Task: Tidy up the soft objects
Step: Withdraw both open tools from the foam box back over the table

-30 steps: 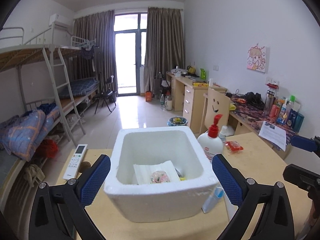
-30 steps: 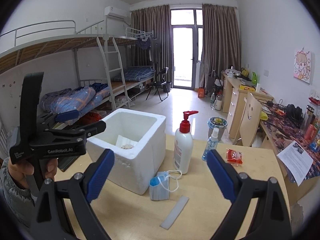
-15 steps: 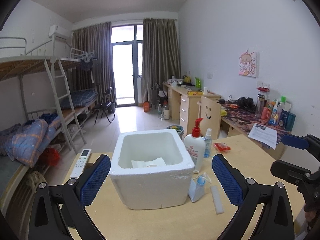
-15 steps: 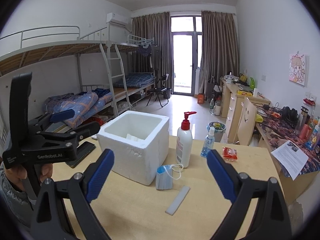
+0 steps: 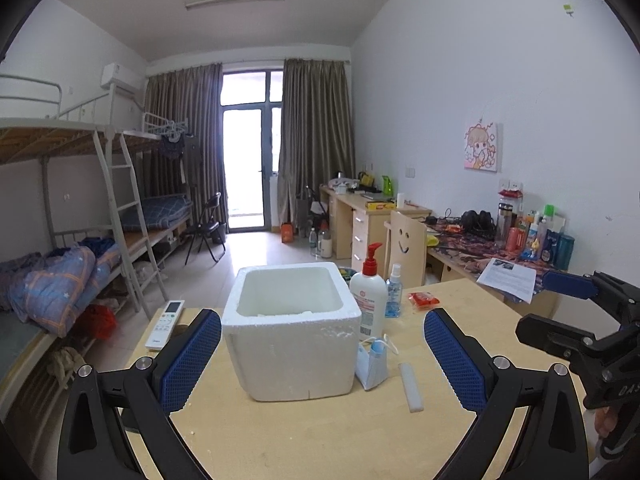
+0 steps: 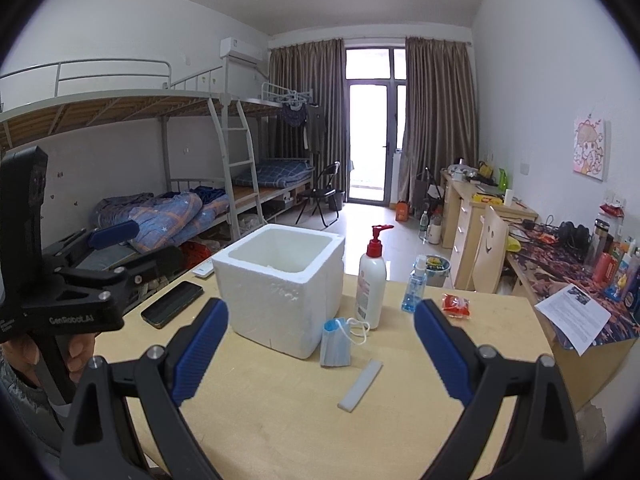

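Both the left gripper (image 5: 322,360) and right gripper (image 6: 320,350) hang spread wide and empty above the table (image 6: 280,420), where the mask (image 6: 336,342) leans against the foam box (image 6: 280,288).

Read "GenRobot.AI" in pale letters on the black body of the left gripper (image 6: 116,236). Made out "DAS" on the right gripper (image 5: 568,286). Found nothing else legible.

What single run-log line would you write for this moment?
left gripper: open, empty | right gripper: open, empty | face mask: on table, leaning against foam box | foam strip: flat on table | step: nothing grasped yet
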Tool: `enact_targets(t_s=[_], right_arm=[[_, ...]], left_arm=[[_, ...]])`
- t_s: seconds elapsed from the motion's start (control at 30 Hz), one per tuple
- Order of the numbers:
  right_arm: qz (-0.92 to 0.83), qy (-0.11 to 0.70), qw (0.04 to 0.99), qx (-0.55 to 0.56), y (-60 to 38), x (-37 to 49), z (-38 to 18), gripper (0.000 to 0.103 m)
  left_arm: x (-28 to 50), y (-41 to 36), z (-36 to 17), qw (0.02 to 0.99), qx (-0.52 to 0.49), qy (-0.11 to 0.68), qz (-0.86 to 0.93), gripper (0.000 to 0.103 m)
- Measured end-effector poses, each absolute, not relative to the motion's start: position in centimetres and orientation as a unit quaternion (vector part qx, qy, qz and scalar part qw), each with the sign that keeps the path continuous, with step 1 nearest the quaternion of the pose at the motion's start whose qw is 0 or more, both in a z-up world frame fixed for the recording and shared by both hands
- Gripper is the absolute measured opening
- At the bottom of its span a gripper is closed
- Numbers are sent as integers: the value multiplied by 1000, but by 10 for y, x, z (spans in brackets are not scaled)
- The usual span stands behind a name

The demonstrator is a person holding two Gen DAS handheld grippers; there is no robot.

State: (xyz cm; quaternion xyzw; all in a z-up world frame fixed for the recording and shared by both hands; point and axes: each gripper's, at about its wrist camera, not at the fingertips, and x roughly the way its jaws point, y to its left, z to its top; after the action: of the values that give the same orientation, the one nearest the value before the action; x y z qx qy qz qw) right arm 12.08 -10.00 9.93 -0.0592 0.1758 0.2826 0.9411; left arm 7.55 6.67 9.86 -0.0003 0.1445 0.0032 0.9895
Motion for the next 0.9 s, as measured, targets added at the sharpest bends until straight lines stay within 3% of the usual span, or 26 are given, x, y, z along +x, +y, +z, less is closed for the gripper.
enact_targets(t_s=[0.9], right_arm=[[260, 147, 954, -20, -132, 92, 40, 102]], left_arm=[[33, 52, 38, 993, -31, 116, 1, 102]])
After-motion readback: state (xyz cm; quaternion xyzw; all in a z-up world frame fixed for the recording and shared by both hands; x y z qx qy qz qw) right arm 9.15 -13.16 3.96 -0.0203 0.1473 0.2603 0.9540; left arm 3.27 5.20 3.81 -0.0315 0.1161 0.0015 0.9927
